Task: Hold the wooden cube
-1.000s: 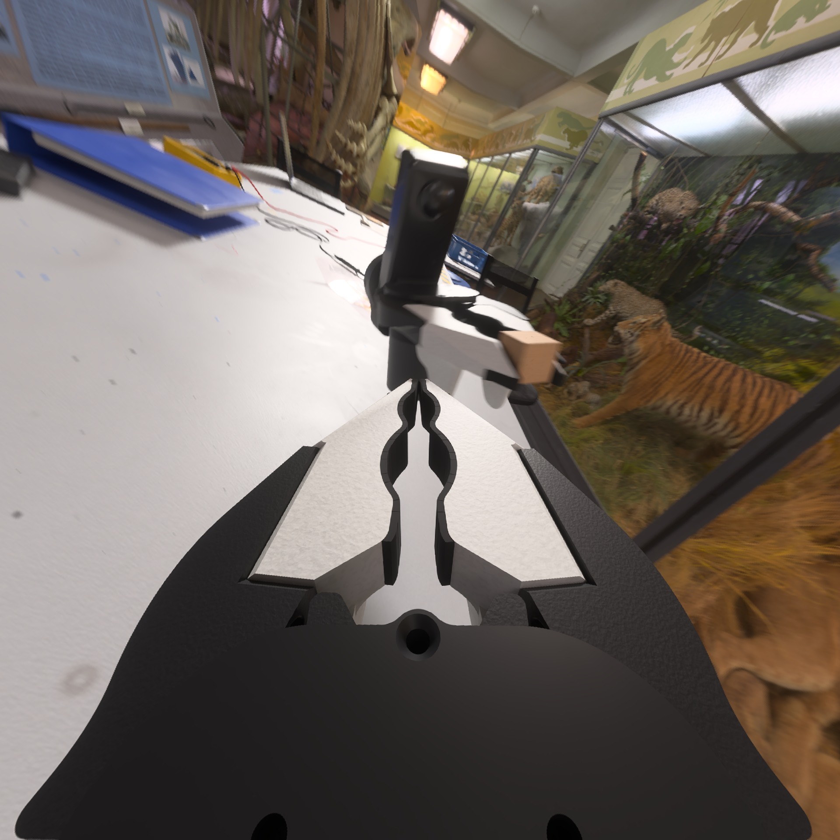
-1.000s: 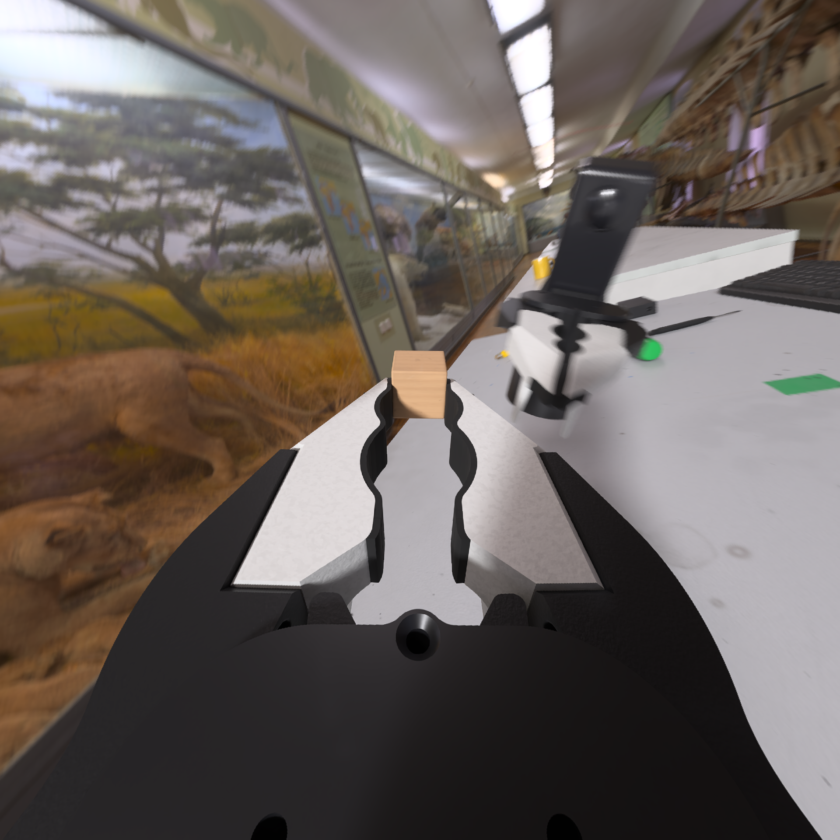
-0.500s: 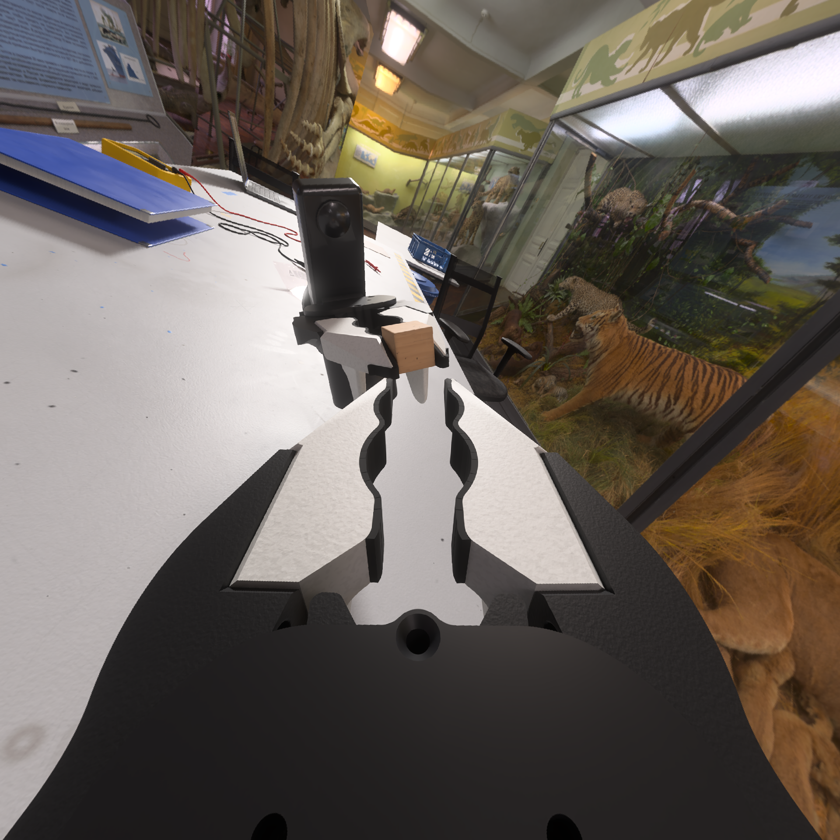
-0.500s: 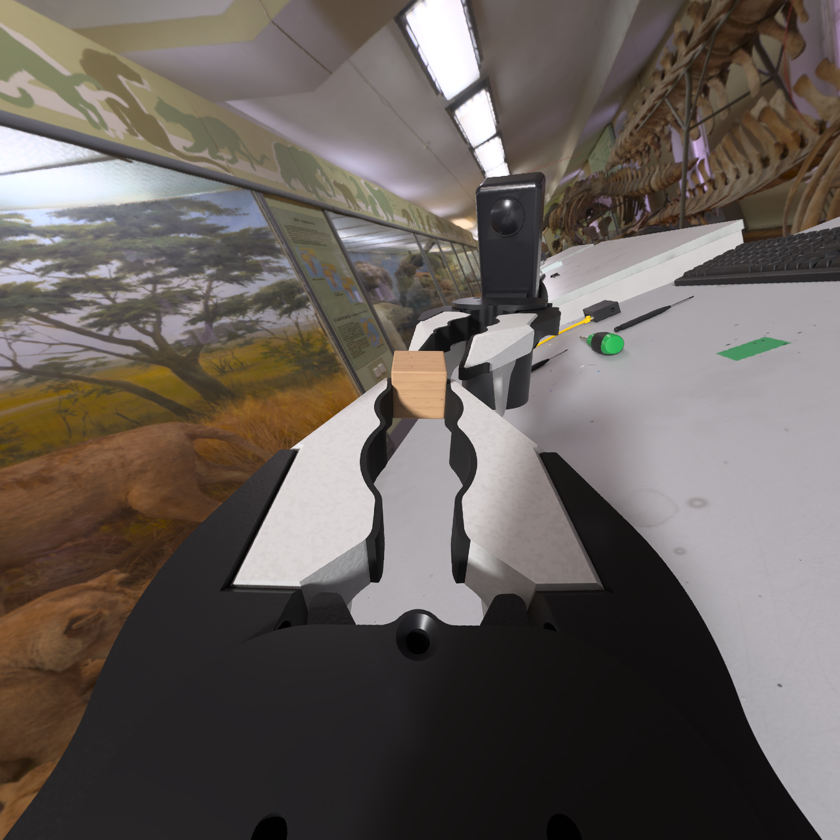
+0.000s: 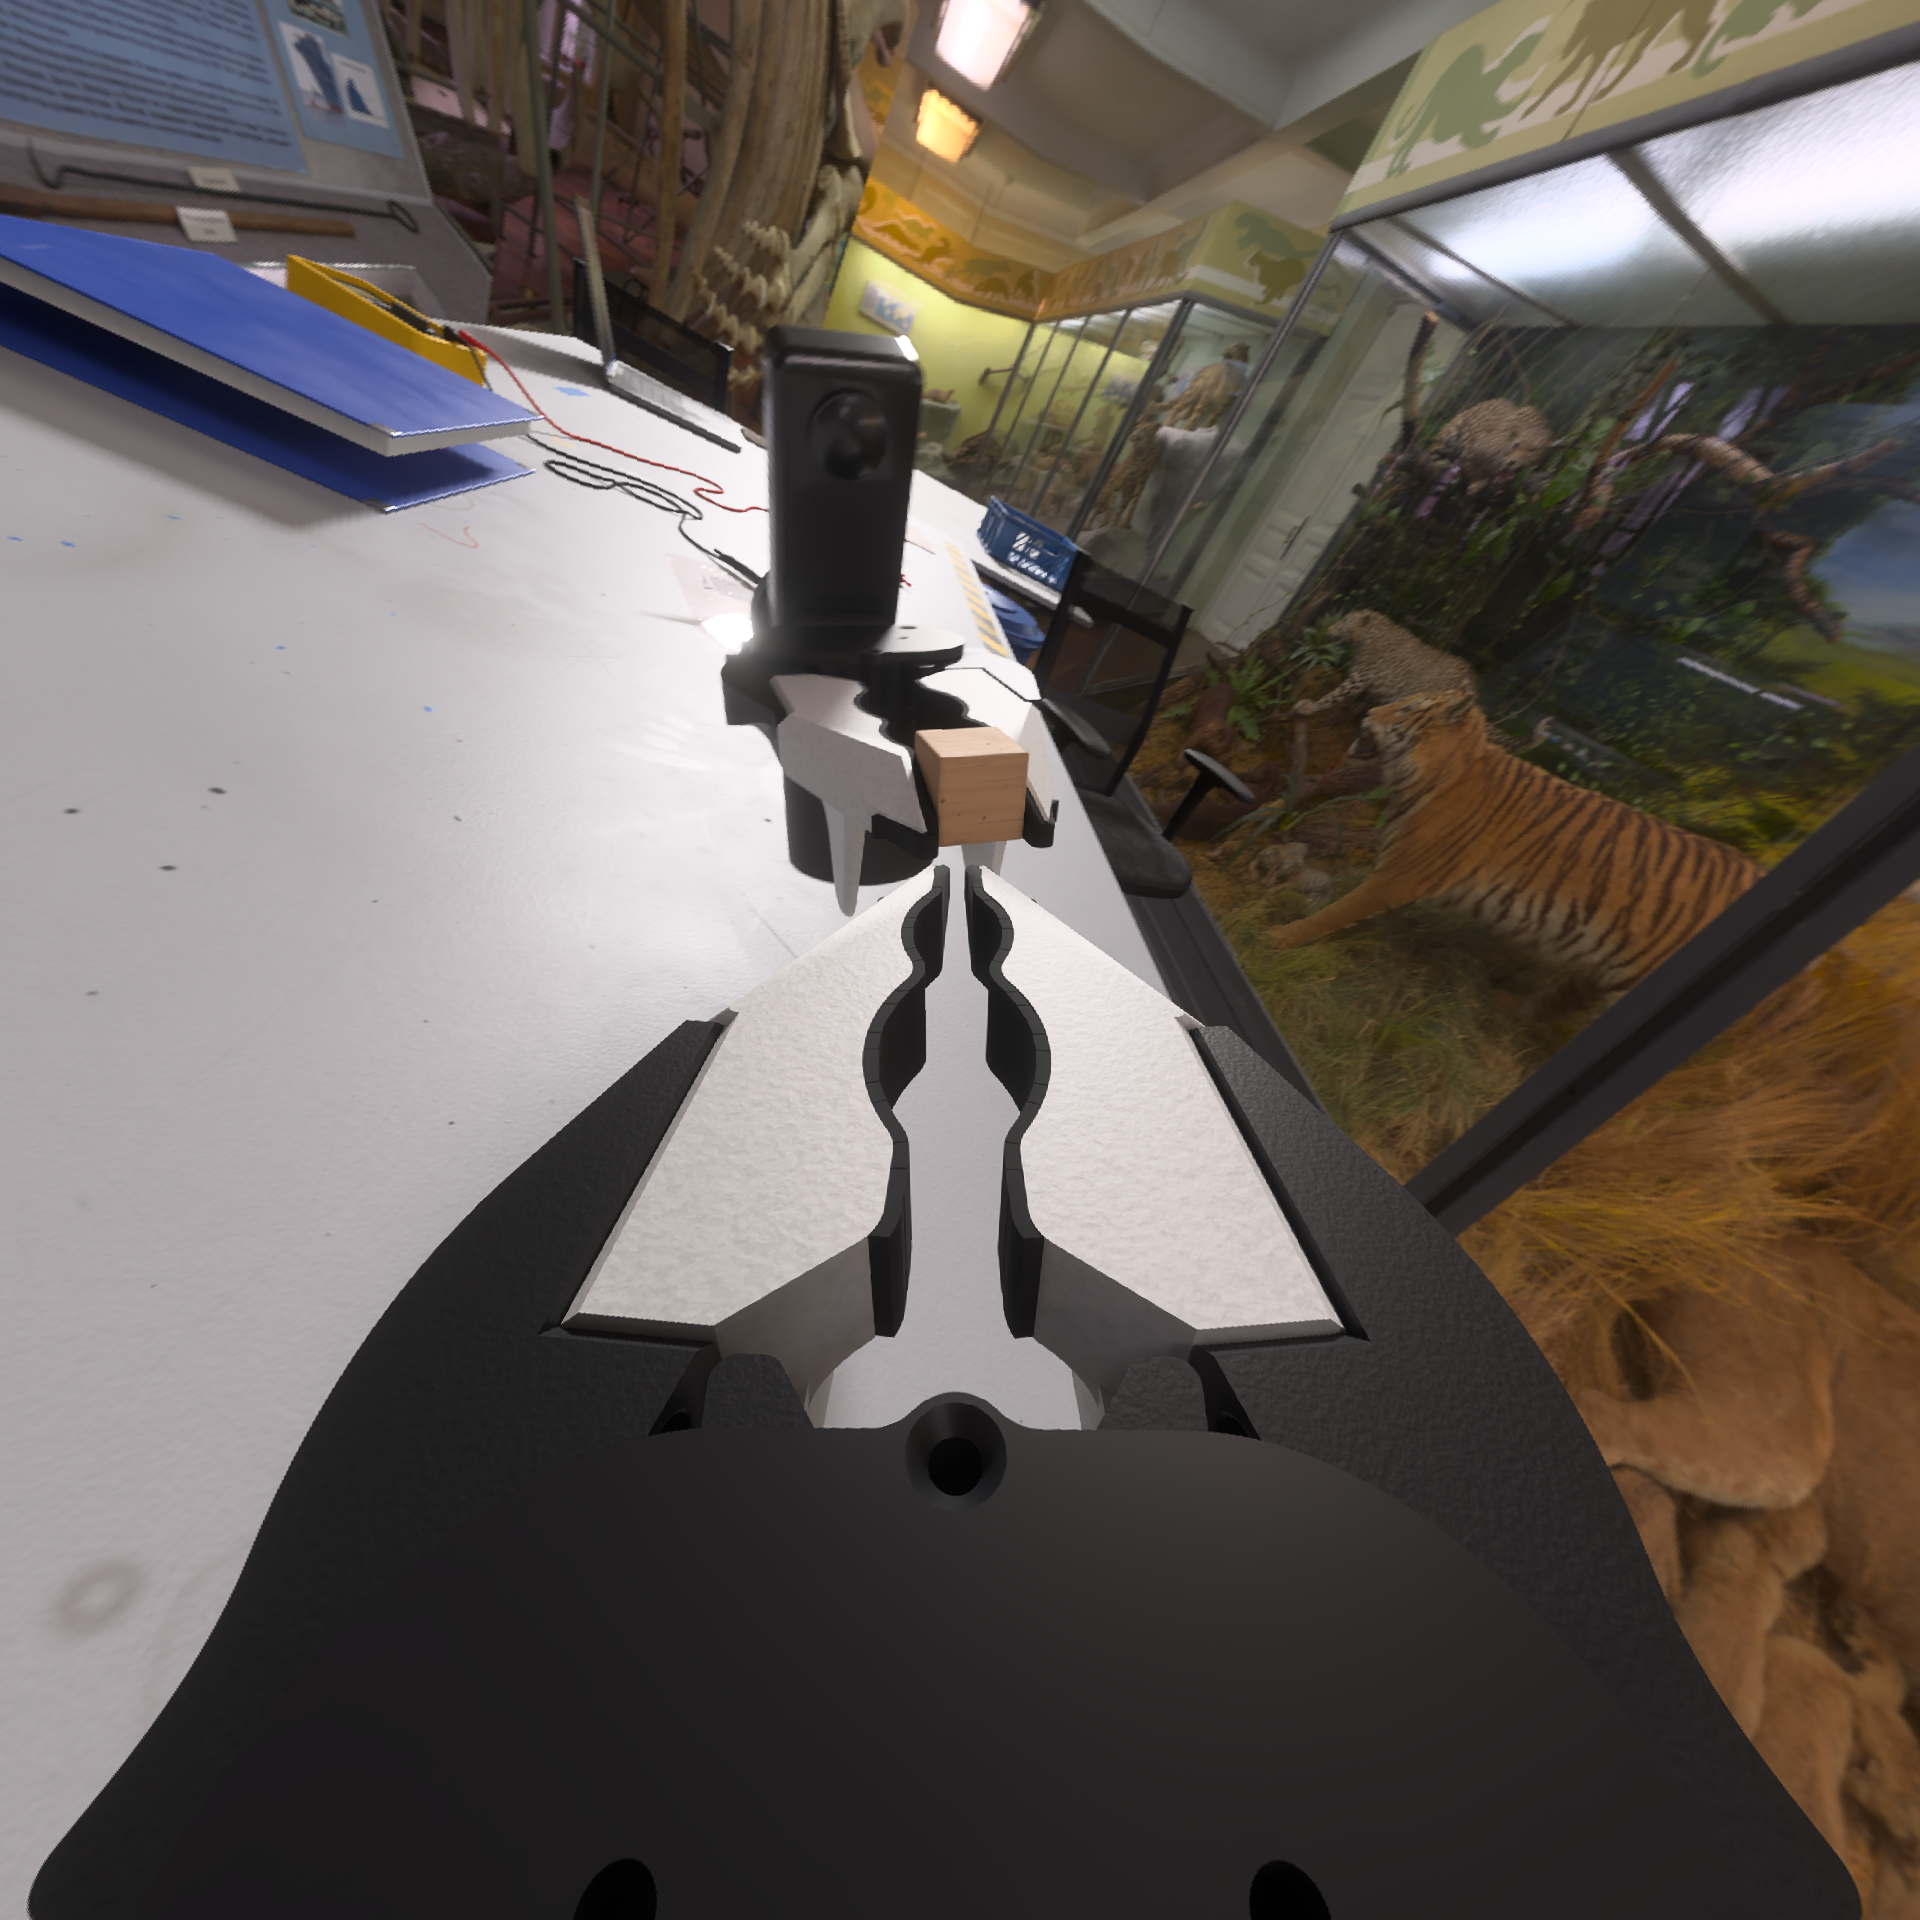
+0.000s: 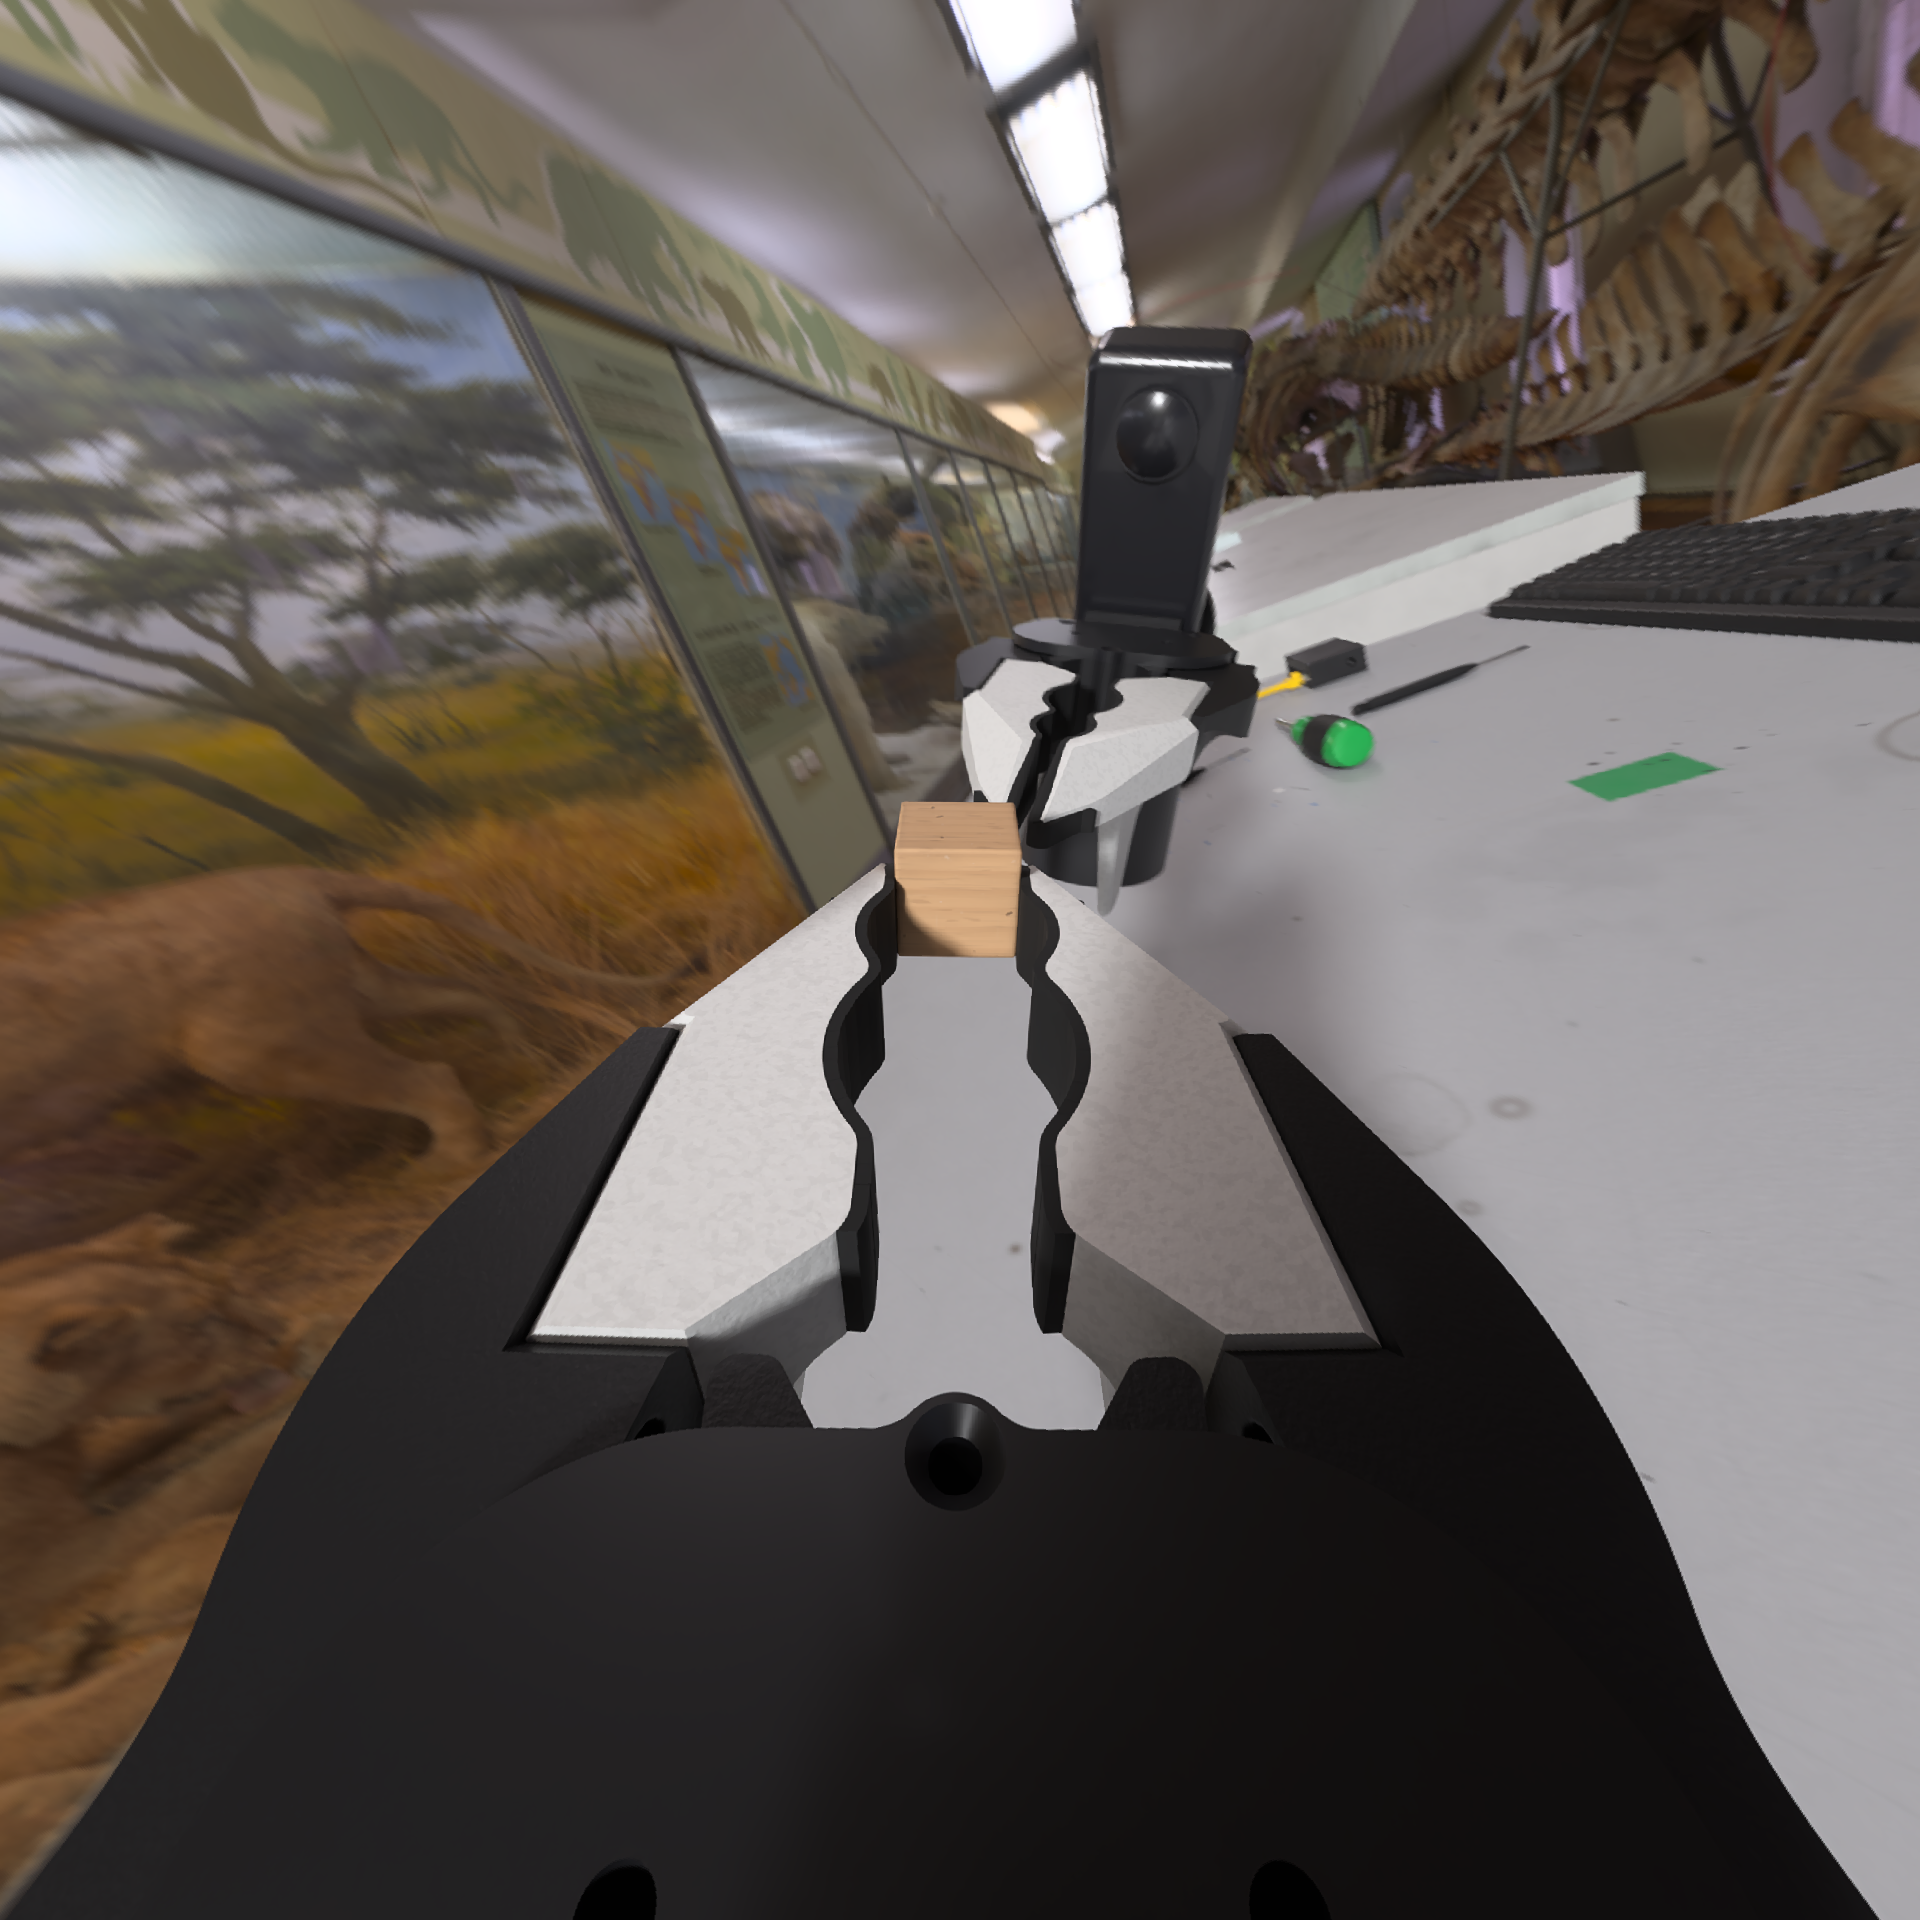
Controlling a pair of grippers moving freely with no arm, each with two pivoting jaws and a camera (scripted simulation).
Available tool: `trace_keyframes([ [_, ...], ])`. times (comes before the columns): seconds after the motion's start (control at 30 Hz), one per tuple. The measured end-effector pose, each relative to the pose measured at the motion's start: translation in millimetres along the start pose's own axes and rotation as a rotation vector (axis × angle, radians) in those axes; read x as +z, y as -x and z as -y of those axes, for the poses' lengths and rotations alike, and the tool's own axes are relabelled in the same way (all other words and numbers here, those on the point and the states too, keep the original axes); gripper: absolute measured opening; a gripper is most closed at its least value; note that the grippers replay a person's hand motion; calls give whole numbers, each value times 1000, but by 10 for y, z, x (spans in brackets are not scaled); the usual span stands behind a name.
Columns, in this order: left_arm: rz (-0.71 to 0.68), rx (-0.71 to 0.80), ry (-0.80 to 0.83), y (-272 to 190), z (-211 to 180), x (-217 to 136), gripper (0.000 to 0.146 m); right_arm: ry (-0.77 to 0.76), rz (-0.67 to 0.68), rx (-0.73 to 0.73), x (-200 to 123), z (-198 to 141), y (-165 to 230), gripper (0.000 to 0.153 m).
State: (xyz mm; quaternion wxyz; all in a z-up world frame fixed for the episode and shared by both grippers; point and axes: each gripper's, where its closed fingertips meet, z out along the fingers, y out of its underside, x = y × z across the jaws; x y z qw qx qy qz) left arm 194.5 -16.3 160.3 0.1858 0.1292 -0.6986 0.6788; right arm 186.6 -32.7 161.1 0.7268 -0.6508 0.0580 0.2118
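Observation:
The wooden cube (image 6: 956, 878) is a small light-brown block clamped between the tips of my right gripper (image 6: 956, 883), held above the white table (image 6: 1558, 1039) near its left edge. In the left wrist view the cube (image 5: 971, 784) hangs just beyond and slightly above the tips of my left gripper (image 5: 956, 883). The left gripper's fingers are closed to a thin slit with nothing between them. In the right wrist view the left gripper (image 6: 1060, 821) faces me just behind the cube, apart from it.
A blue binder (image 5: 260, 353), a yellow case (image 5: 374, 301) and cables (image 5: 623, 483) lie far left. A green-capped tool (image 6: 1340, 743), green patch (image 6: 1642, 774), keyboard (image 6: 1714, 582) and white box (image 6: 1434, 540) lie on the right. The table edge (image 5: 1143, 894) drops off beside the grippers.
The left gripper's fingers were shut, opened half a second ago, and have closed again on nothing. The cube in the right gripper now sits closer, just past the left tips.

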Motion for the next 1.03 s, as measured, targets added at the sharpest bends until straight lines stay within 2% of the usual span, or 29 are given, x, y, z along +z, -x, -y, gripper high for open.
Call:
trace_keyframes([
  [0.13,89,46,16,86,-53,21,1,103,-91,-116,-40,-62,-60,21],
  [0.37,247,166,61,224,-112,64,0,177,-188,-191,-111,-140,-163,21],
  [0.63,253,142,84,272,-207,119,0,269,-192,-224,-149,-242,-157,21],
  [0.7,295,152,71,348,-187,130,0,277,-129,-217,-88,-294,-31,21],
  [0.73,309,165,71,360,-172,171,0,324,22,-151,71,-452,196,21],
  [0.77,273,151,69,309,-133,233,0,428,112,-172,253,-698,300,21],
  [0.8,253,176,63,262,-66,263,0,521,91,-265,364,-850,270,21],
  [0.83,264,239,56,255,15,231,0,479,59,-258,367,-750,234,21],
  [0.87,287,265,42,292,86,147,0,364,51,-177,261,-521,190,21],
  [0.97,286,171,-11,421,173,-100,0,107,17,-123,-36,16,128,21],
  [1.03,228,112,-44,386,186,-117,3,-29,56,-35,-102,160,94,21],
])
